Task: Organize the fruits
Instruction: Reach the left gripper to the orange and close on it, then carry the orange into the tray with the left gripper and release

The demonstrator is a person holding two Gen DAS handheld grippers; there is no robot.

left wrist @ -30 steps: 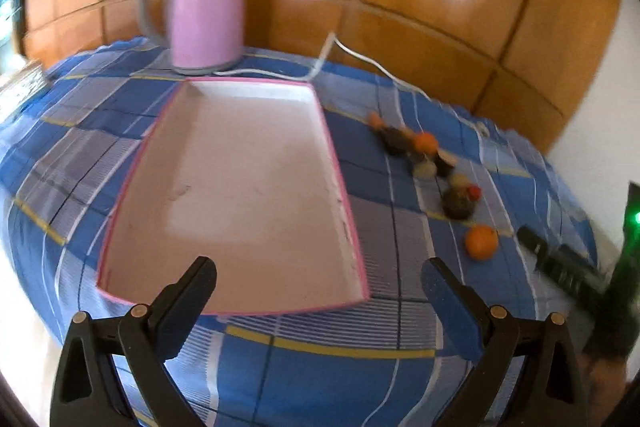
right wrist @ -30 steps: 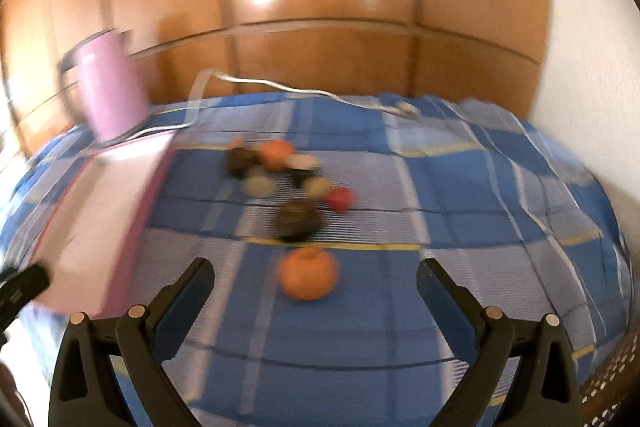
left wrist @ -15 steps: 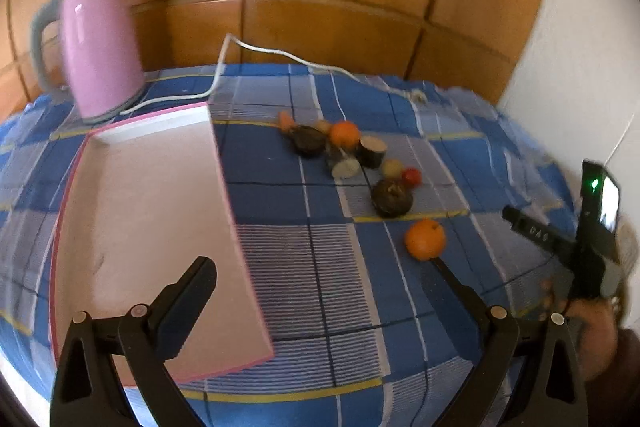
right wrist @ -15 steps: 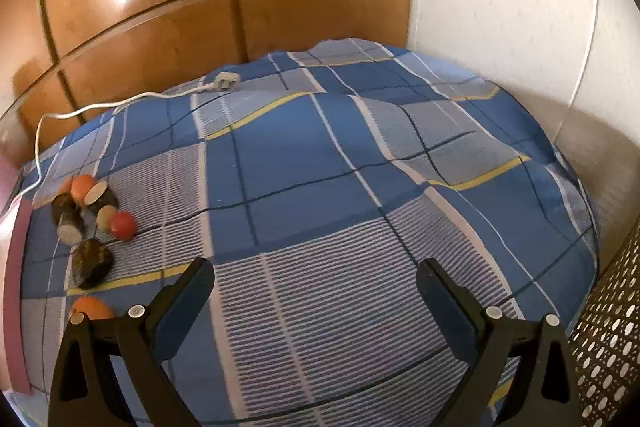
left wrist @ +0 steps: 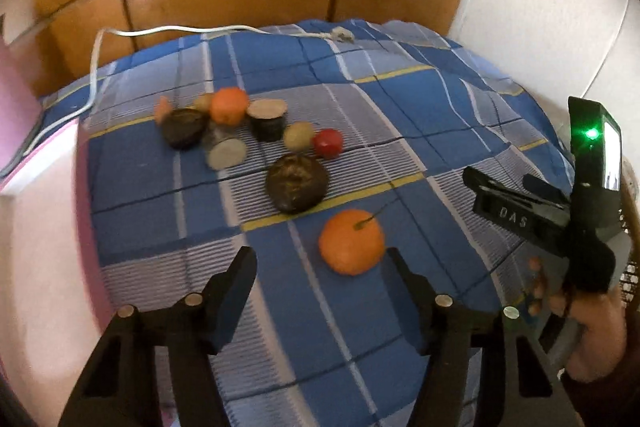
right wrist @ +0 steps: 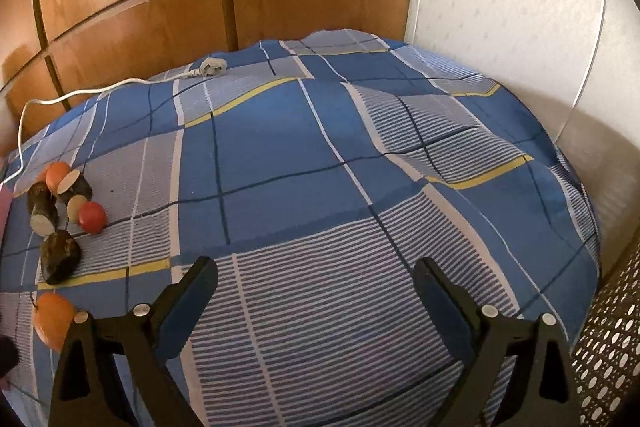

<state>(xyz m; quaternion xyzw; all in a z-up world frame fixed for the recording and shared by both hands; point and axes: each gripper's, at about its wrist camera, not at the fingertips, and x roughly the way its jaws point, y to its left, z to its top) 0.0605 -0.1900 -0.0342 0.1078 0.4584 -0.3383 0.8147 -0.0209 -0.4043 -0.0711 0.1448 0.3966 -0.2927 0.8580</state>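
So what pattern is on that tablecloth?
Blue plaid tablecloth with striped grey squares and yellow lines, clearest in the right wrist view.

Blue plaid cloth (left wrist: 360, 307) (yellow lines, grey stripes); orange fruit (left wrist: 351, 242); red tomato (left wrist: 328, 143).

The pink tray (left wrist: 48, 227) runs off the left edge of the left wrist view, so only its right rim and part of its floor show, and these are smeared by blur. Only a pink sliver (left wrist: 16, 95) of something behind it shows at that same edge; what it is cannot be told. The white cord (left wrist: 96, 67) leaves the frame there too. A small orange piece (left wrist: 162, 109) sits half hidden behind a dark fruit (left wrist: 184, 133), too small to identify. In the right wrist view the orange (right wrist: 52, 319) is partly covered by the right gripper's left finger (right wrist: 188, 299).
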